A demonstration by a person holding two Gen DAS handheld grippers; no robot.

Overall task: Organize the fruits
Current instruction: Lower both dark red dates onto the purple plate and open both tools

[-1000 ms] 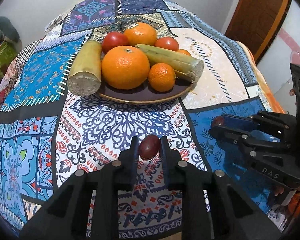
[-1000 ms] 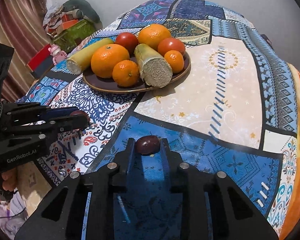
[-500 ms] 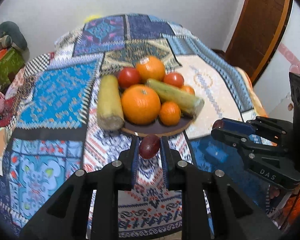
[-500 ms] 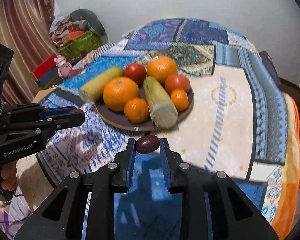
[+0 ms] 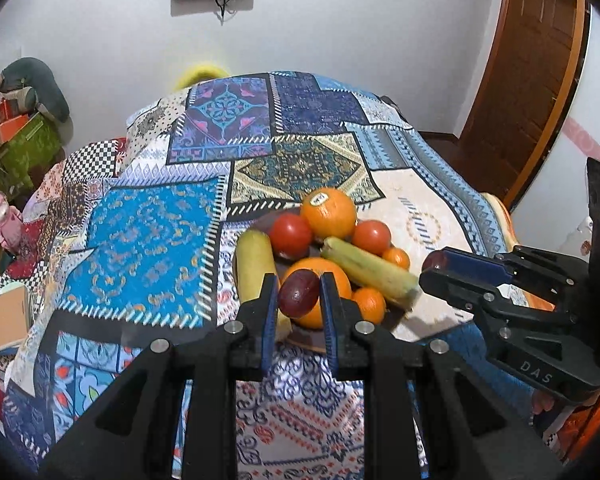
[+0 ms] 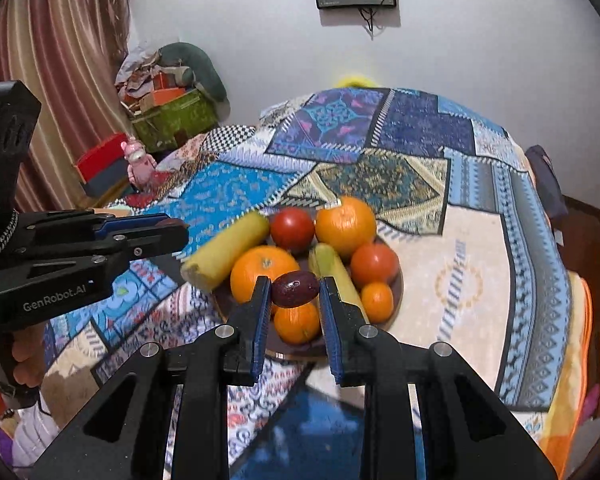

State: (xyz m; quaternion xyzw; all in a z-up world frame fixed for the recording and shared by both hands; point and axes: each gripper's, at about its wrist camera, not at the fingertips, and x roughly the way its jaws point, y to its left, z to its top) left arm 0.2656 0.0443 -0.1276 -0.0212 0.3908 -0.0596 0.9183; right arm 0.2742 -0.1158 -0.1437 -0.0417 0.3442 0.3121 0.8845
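Carrying dark plums: left claw clamped on plum, right claw clamped on second plum, both held clear above counter, aimed at plate mid-counter, likely to join heaped fruit.

We see orange oranges and red tomatoes on a brown plate, atop blue patchwork cloth.
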